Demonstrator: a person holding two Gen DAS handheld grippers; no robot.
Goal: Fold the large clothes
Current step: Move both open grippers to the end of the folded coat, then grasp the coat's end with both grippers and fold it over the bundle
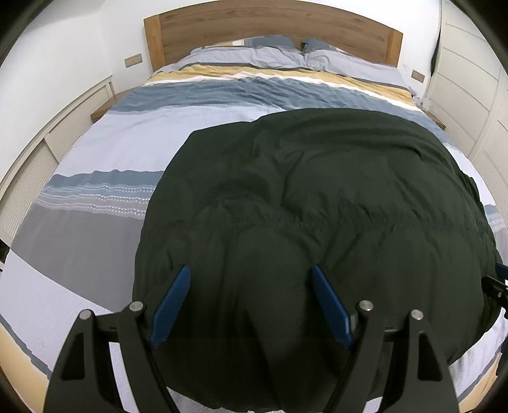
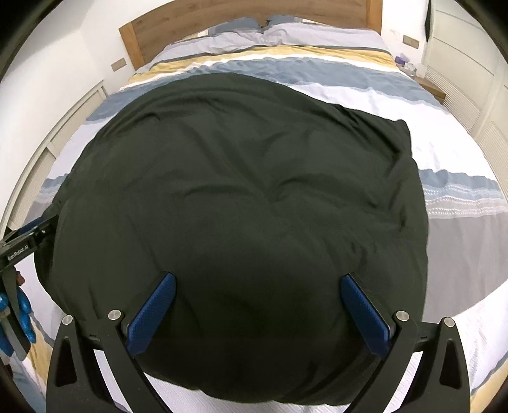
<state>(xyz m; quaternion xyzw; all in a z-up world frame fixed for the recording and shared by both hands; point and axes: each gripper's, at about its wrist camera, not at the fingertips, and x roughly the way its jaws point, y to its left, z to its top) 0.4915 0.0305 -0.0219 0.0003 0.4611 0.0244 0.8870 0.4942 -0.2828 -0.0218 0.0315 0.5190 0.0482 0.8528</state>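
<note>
Both sets of tongs are standing wide apart right now with nothing pinched in them. The left tongs [image 1: 250,301] hang over the near part of the dark green garment [image 1: 317,206], blue pads [image 1: 173,305] spread and tipped steeply down at the cloth. Same for the right tongs [image 2: 258,309]: pads splayed, cloth below them, not between. From the right wrist view you can see the left tongs off at the left edge, past the garment's left side.

The garment lies spread over the striped duvet [image 1: 95,152] on the bed, running ahead of both tongs toward the pillows [image 1: 254,52] and wooden headboard [image 1: 270,25]. It looks puffy and rumpled, possibly already doubled over.

My guess is we're between folds. Next move probably calls for each hand to drop onto an edge or corner, clamp, and carry it across together.
</note>
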